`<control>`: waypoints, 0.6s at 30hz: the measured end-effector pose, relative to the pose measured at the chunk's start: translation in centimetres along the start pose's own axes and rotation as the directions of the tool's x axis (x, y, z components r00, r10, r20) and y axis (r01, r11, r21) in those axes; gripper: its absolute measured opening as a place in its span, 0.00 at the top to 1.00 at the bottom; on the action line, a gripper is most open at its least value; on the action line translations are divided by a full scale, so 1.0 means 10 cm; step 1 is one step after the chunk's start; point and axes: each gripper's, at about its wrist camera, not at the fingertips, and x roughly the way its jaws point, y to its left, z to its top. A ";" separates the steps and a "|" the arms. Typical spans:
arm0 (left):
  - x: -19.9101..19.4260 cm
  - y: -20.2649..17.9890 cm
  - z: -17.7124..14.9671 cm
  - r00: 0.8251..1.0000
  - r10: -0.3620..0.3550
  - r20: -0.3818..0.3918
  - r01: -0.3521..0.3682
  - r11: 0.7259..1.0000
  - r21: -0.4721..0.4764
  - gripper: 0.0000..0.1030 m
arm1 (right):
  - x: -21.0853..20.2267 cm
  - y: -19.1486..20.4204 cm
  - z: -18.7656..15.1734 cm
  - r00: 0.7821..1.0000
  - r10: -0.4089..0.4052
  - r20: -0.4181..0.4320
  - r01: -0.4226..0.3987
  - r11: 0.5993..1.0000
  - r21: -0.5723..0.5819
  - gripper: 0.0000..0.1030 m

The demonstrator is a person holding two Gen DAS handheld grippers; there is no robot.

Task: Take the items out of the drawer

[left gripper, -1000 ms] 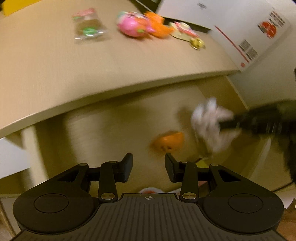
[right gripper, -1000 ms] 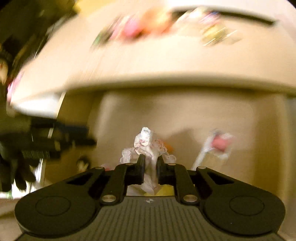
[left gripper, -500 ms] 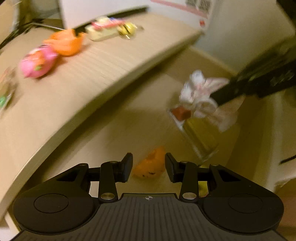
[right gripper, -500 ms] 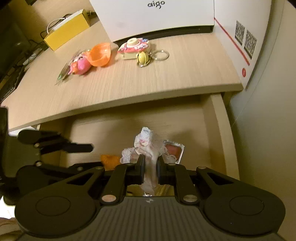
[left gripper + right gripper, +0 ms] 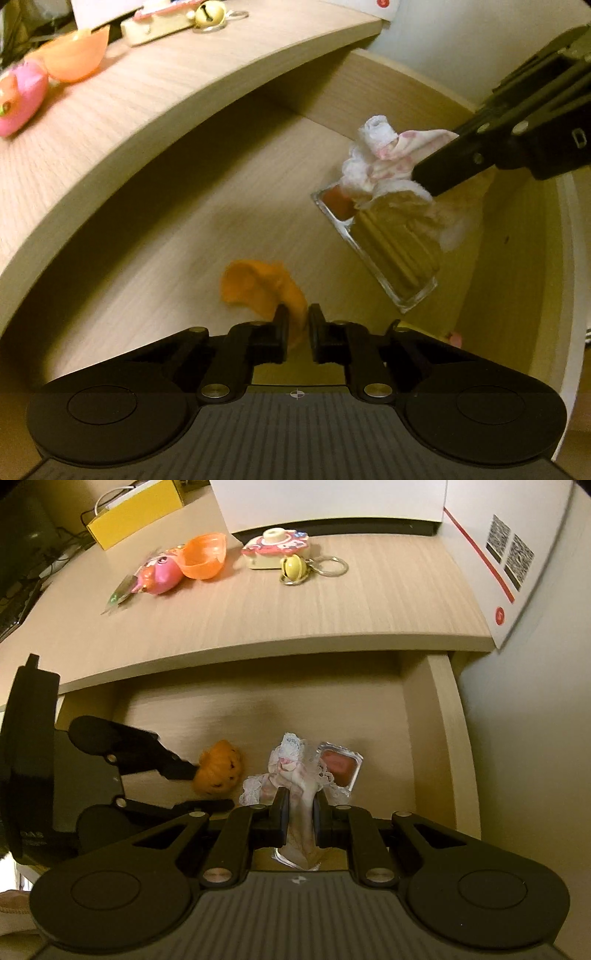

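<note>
Left wrist view: orange pumpkin toy (image 5: 258,288) being closed on by left gripper (image 5: 295,328) jaws, toy between them, inside drawer (image 5: 546,295). White lace cloth (image 5: 295,775) being held clamped upright by right gripper (image 5: 300,812); clear compact (image 5: 341,762) lying behind.

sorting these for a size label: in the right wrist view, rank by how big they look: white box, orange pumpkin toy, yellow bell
1. white box
2. orange pumpkin toy
3. yellow bell

The pumpkin sits nearer the camera, so its lead over the bell may be overstated.

1. Left gripper (image 5: 295,325): tilted steeply down, jaws closing, something soft between the pads.
2. Right gripper (image 5: 300,812): tilted steeply down, jaws clamped tight, just right of the left.
</note>
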 end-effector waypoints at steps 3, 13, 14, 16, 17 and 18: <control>-0.03 0.04 -0.01 1.000 -0.004 -0.024 0.002 0.997 -0.073 0.90 | 0.03 0.03 0.01 1.000 -0.013 -0.009 0.013 1.000 -0.017 0.88; -0.44 0.21 -0.03 0.997 -0.049 0.052 0.057 0.986 -0.154 0.92 | 0.11 0.24 0.05 0.999 -0.015 -0.043 0.013 0.999 -0.052 0.88; -0.52 0.22 -0.03 0.997 -0.051 0.066 0.061 0.985 -0.159 0.92 | 0.10 0.26 0.07 0.999 -0.014 -0.043 0.012 0.998 -0.055 0.88; -0.68 0.26 0.03 0.992 -0.059 0.110 0.079 0.980 -0.182 0.92 | 0.06 0.30 0.10 0.999 -0.003 -0.038 0.001 0.998 -0.055 0.88; -0.80 0.29 0.04 0.988 -0.063 0.140 0.090 0.977 -0.196 0.92 | 0.01 0.31 0.11 1.000 0.003 -0.031 -0.005 0.999 -0.054 0.88; -0.95 0.33 0.06 0.982 -0.064 0.180 0.102 0.972 -0.212 0.92 | -0.04 0.32 0.14 1.000 0.008 -0.018 -0.009 0.999 -0.049 0.88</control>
